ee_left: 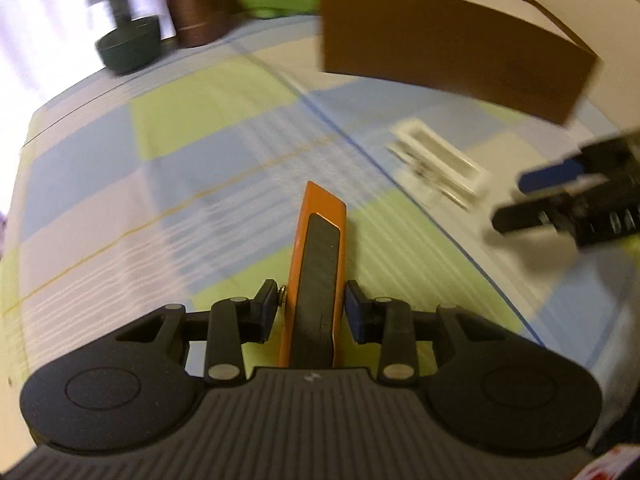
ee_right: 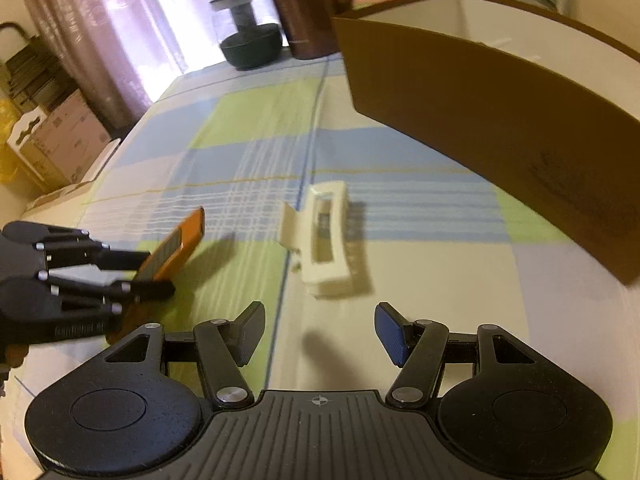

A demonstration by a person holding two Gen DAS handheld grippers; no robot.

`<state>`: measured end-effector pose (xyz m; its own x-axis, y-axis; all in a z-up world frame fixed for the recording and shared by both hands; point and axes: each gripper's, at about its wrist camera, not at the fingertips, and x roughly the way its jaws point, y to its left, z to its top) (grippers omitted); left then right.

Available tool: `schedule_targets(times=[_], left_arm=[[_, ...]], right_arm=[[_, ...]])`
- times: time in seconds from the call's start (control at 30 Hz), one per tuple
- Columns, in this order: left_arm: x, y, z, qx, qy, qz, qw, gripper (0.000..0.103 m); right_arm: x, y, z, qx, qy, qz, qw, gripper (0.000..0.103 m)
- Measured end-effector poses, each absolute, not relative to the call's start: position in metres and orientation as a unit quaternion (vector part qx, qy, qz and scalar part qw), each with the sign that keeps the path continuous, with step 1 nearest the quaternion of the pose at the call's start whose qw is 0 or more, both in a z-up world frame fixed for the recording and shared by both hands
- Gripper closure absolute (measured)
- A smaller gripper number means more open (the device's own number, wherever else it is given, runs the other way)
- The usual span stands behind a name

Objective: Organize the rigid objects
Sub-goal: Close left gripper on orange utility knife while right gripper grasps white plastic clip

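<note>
My left gripper (ee_left: 313, 310) is shut on an orange and black box cutter (ee_left: 318, 264), held just above the checked cloth; it also shows at the left of the right wrist view (ee_right: 170, 254). My right gripper (ee_right: 318, 330) is open and empty, a short way in front of a white hair claw clip (ee_right: 324, 236) lying on the cloth. The clip shows in the left wrist view (ee_left: 440, 162), with the right gripper (ee_left: 536, 204) beside it. A brown cardboard box (ee_right: 500, 128) with a white inside stands behind the clip.
A dark green dumbbell (ee_right: 250, 36) and a brown cylindrical canister (ee_right: 304, 12) stand at the far edge of the cloth. Cardboard boxes (ee_right: 60, 140) sit on the floor to the left, past the table edge, by a curtain.
</note>
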<state>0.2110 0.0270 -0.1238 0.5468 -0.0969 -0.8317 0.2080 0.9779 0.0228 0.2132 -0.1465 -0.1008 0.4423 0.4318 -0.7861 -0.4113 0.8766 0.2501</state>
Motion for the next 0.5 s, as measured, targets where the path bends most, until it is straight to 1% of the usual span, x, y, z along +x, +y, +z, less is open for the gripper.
schedule_targets(times=[0.3, 0.37, 0.43, 0.5], left_arm=[[0.239, 0.037, -0.128, 0.015, 0.483, -0.024, 0.875, 0.072], [0.242, 0.039, -0.131, 0.008, 0.489, -0.020, 0.872, 0.072], [0.244, 0.040, -0.133, 0.003, 0.493, -0.017, 0.870, 0.072], [0.243, 0.041, -0.133, -0.002, 0.493, -0.016, 0.870, 0.072]], right_arm=[[0.252, -0.115, -0.113, -0.039, 0.447, 0.258, 0.856, 0.044], [0.259, -0.111, -0.118, -0.048, 0.446, 0.258, 0.856, 0.046], [0.263, -0.106, -0.123, -0.061, 0.447, 0.258, 0.854, 0.063], [0.265, -0.106, -0.125, -0.066, 0.445, 0.260, 0.855, 0.063]])
